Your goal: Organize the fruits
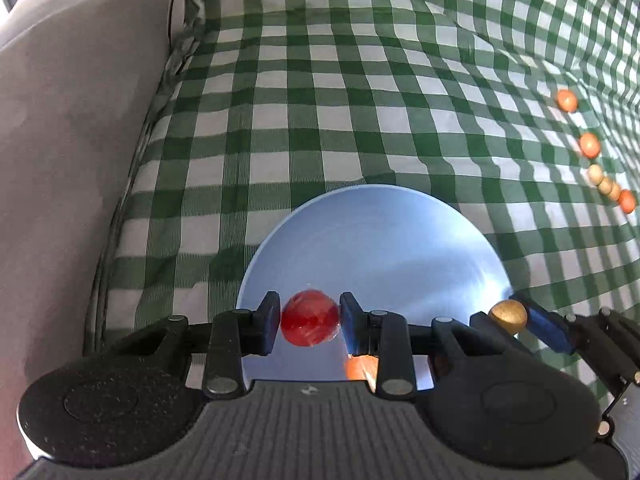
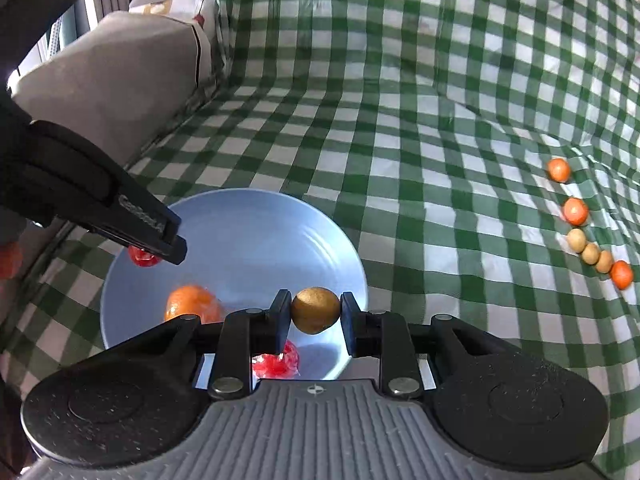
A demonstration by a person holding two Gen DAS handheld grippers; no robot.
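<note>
A pale blue bowl sits on green-checked cloth. My left gripper hangs over the bowl's near part, shut on a red fruit. In the right wrist view the left gripper reaches in from the left, and the red fruit peeks out under its tips. My right gripper is shut on a round brown fruit above the bowl's right side. In the left wrist view that brown fruit shows at the bowl's right rim. An orange fruit and a second red fruit lie in the bowl.
Loose fruits lie in a row on the cloth at far right: orange ones and small tan ones. A grey cushion rises along the left. The checked cloth climbs a backrest behind.
</note>
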